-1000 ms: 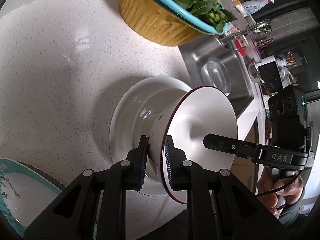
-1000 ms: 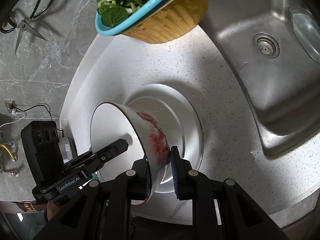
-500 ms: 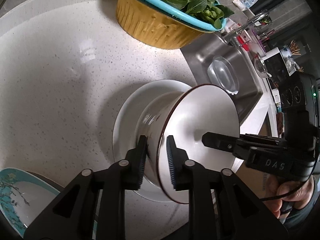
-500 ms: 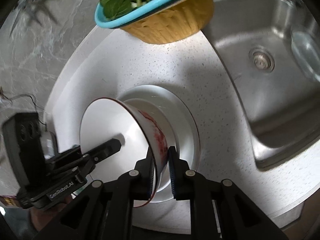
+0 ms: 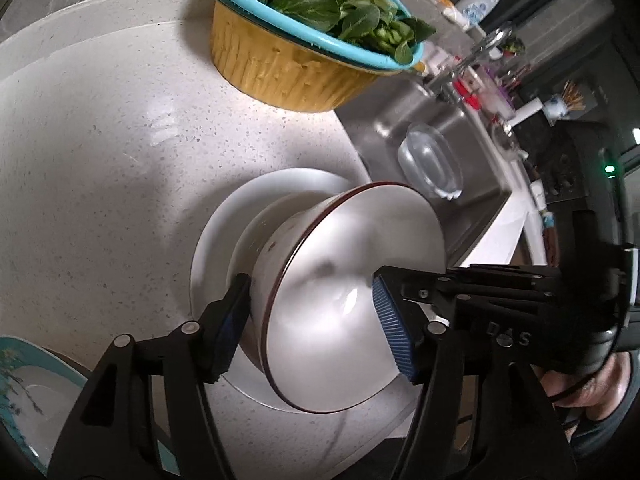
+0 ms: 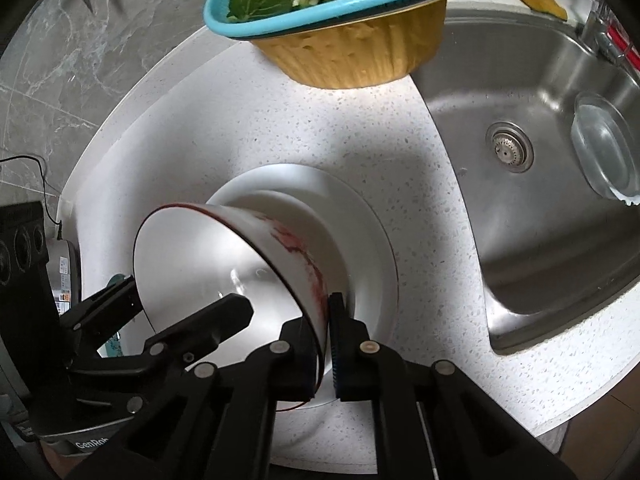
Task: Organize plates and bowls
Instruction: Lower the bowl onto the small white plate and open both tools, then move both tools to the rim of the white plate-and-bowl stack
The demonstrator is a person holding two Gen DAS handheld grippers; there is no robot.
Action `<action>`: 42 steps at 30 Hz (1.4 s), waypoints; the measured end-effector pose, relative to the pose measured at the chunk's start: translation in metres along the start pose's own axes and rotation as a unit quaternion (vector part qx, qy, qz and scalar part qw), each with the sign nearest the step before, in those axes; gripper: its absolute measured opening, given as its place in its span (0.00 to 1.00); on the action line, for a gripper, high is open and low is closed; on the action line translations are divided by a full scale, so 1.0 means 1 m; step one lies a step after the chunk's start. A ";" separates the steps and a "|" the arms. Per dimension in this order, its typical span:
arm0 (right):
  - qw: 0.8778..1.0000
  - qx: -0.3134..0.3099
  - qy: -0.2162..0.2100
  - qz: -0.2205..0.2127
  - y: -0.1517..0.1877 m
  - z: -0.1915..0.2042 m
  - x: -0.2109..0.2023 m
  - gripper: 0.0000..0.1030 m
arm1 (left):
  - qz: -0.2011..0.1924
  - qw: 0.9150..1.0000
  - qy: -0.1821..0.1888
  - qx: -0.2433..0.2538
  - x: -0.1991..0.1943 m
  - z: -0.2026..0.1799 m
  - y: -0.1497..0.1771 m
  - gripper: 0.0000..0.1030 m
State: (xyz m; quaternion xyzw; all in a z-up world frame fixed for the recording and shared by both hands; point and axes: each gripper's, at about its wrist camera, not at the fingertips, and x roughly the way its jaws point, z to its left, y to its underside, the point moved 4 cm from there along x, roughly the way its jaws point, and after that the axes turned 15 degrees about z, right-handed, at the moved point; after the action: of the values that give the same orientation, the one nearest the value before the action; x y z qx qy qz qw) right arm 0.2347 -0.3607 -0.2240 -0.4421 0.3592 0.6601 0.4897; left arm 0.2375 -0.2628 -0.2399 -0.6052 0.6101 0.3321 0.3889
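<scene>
A white bowl point(image 5: 352, 312) with a dark red rim leans tilted over a white plate point(image 5: 216, 248) on the speckled counter. In the left wrist view my left gripper point(image 5: 314, 326) has its jaws opening, one finger outside the bowl's wall and one inside, the rim between them and the inner pad clear of it. My right gripper point(image 6: 326, 332) is shut on the red-stained wall of the bowl point(image 6: 208, 264) near its rim, above the plate point(image 6: 360, 232). The left gripper point(image 6: 180, 300) shows in the right wrist view, and the right gripper point(image 5: 400, 280) reaches in from the right.
A yellow basin point(image 5: 280, 68) holding a teal colander of greens stands at the back. To the right is a steel sink point(image 6: 540, 240) with a clear glass bowl point(image 6: 604, 152) in it. A teal patterned plate point(image 5: 28, 392) lies at the lower left.
My left jaws have spread wide off the bowl's rim. My right jaws have closed tighter on the bowl's wall. The bowl stays tilted over the plate.
</scene>
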 end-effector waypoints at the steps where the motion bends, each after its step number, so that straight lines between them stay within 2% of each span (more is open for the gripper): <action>1: 1.000 -0.001 0.001 0.002 -0.002 0.000 0.000 0.06 | -0.010 1.000 0.007 -0.005 -0.003 0.001 0.000 0.64; 5: 1.000 -0.005 0.016 0.008 -0.001 0.002 0.001 0.06 | -0.044 0.999 0.022 -0.011 -0.015 0.002 0.000 0.70; 9: 0.999 -0.008 0.032 0.014 -0.006 0.005 0.002 0.07 | -0.069 0.997 0.033 -0.014 -0.026 0.003 -0.002 0.71; 15: 0.999 -0.009 0.041 0.020 -0.011 0.004 0.003 0.06 | -0.072 0.996 0.051 -0.019 -0.026 0.007 -0.001 0.73; 20: 0.997 -0.022 0.068 0.023 -0.012 0.009 0.004 0.06 | -0.097 0.993 0.060 -0.039 -0.036 0.017 -0.001 0.73; 26: 0.991 -0.061 0.119 0.006 -0.009 0.025 0.003 0.11 | -0.112 0.987 0.080 -0.087 -0.042 0.041 -0.002 0.73; 28: 0.988 -0.075 0.137 0.001 -0.009 0.032 0.003 0.15 | -0.112 0.984 0.090 -0.101 -0.041 0.047 -0.001 0.73; 29: 0.986 -0.080 0.144 0.000 -0.009 0.035 0.004 0.20 | -0.112 0.983 0.096 -0.109 -0.041 0.051 0.000 0.73; 30: 0.986 -0.083 0.143 0.002 -0.010 0.036 0.005 0.27 | -0.113 0.982 0.100 -0.116 -0.041 0.053 0.000 0.73; 33: 0.988 -0.082 0.134 0.012 -0.012 0.039 0.007 0.38 | -0.121 0.977 0.110 -0.139 -0.043 0.065 0.002 0.73; 38: 0.993 -0.057 0.091 0.040 -0.017 0.032 0.004 0.43 | -0.133 0.969 0.121 -0.167 -0.046 0.080 0.005 0.73; 42: 0.993 -0.054 0.087 0.051 -0.017 0.032 0.003 0.44 | -0.136 0.967 0.125 -0.176 -0.047 0.085 0.005 0.73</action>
State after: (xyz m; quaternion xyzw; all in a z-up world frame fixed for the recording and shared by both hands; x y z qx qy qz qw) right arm 0.2430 -0.3258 -0.2161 -0.5049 0.3861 0.6616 0.3980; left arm 0.2374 -0.1661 -0.2397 -0.7782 0.4979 0.2994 0.2386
